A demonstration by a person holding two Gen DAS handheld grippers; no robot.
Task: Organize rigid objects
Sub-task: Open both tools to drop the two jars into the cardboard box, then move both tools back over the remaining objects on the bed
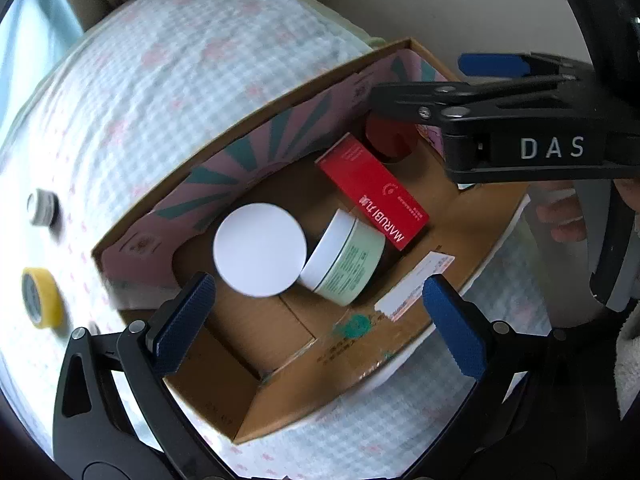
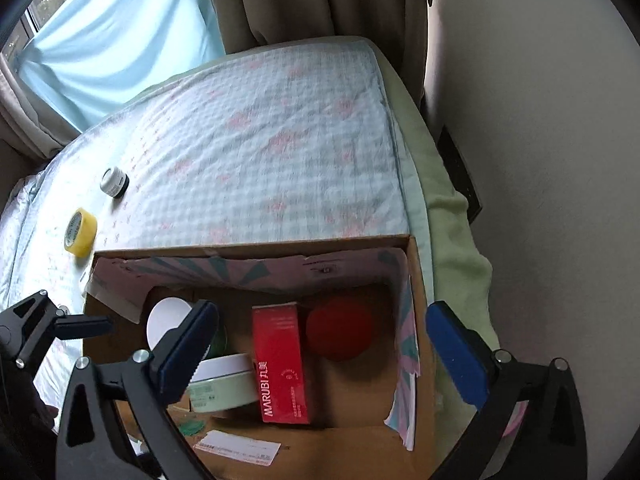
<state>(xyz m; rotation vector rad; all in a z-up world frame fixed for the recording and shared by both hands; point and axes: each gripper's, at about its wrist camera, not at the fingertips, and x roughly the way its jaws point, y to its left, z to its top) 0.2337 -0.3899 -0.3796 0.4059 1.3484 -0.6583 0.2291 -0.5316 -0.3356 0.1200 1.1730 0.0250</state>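
An open cardboard box (image 1: pixel 360 360) (image 2: pixel 256 249) sits on a checked bedspread. Inside lie a white-lidded jar (image 1: pixel 260 250) (image 2: pixel 166 320), a mint-green jar on its side (image 1: pixel 344 262) (image 2: pixel 224 384), a red MARUBI carton (image 1: pixel 372 190) (image 2: pixel 282 364) and a red round object (image 1: pixel 390 136) (image 2: pixel 340 326). My left gripper (image 1: pixel 320 320) is open and empty above the box's near side. My right gripper (image 2: pixel 324 348) is open and empty above the box; it shows in the left wrist view (image 1: pixel 452 88) over the red object.
A yellow tape roll (image 1: pixel 40 298) (image 2: pixel 80 232) and a small black-and-white jar (image 1: pixel 42 207) (image 2: pixel 114 182) lie on the bedspread (image 2: pixel 260 140) left of the box. Curtains (image 2: pixel 300 0) and a wall (image 2: pixel 540 120) stand behind and right of the bed.
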